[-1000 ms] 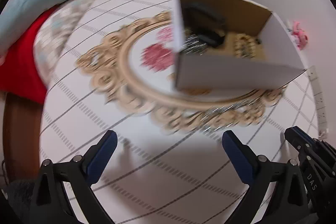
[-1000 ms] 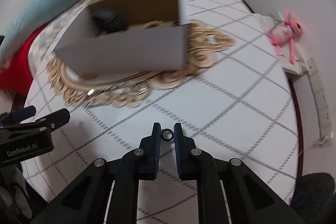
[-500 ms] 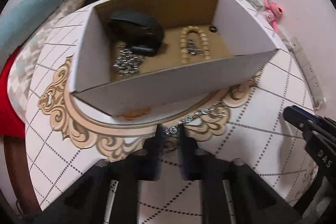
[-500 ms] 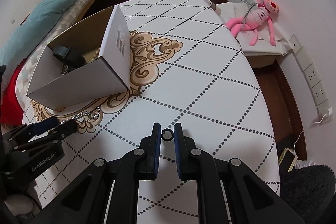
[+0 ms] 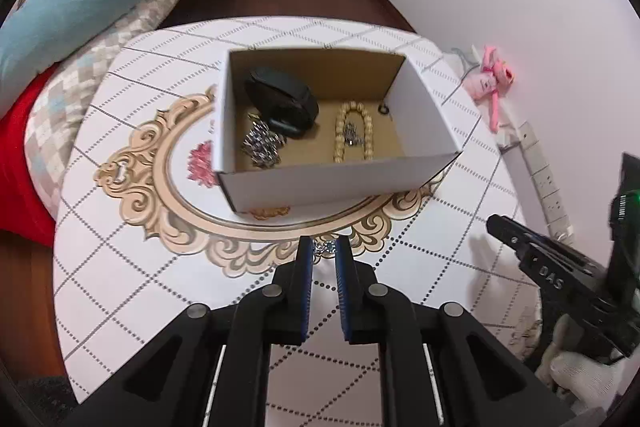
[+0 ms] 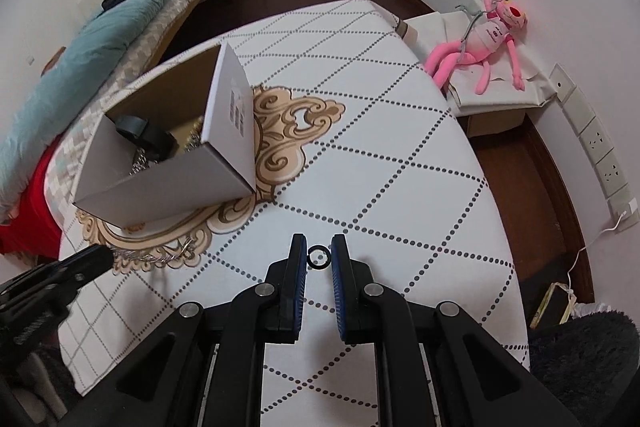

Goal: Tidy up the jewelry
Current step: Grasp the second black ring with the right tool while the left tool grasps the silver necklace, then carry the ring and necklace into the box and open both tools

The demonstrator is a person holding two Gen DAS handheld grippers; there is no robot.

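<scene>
Box: an open cardboard box point(image 5: 340, 183) with white outer walls is sitting on the ornate gold medallion print point(image 5: 168, 211) of a table point(image 6: 400, 167) covered in a white cloth with dotted diamond lines.
Box contents: a black watch-like band point(image 5: 282, 101) is lying toward the far left corner, a heap of silver chain point(image 5: 262, 145) is resting just in front of it, a cream bead bracelet point(image 5: 354, 135) is lying to the right with a small metal piece inside its loop, and a small dark ring point(image 5: 384, 109) is sitting near the right wall.
Left gripper: the left gripper point(image 5: 323, 251) is pinching a silver chain point(image 5: 325, 247) between its nearly closed blue pads, just in front of the box; in the right wrist view the chain point(image 6: 156, 257) is trailing from its tip across the gold print.
Right gripper: the right gripper point(image 6: 319, 255) is holding a small black ring point(image 6: 319, 255) between narrow jaws, above the bare cloth and well apart from the box.
Hand: a white-gloved hand point(image 5: 576, 375) is gripping the right tool's handle.
Surroundings: a pink plush toy point(image 6: 484, 35) is lying on a low white-covered stand beside the table, and a teal blanket point(image 6: 80, 67) is lying on a bed behind the box.
</scene>
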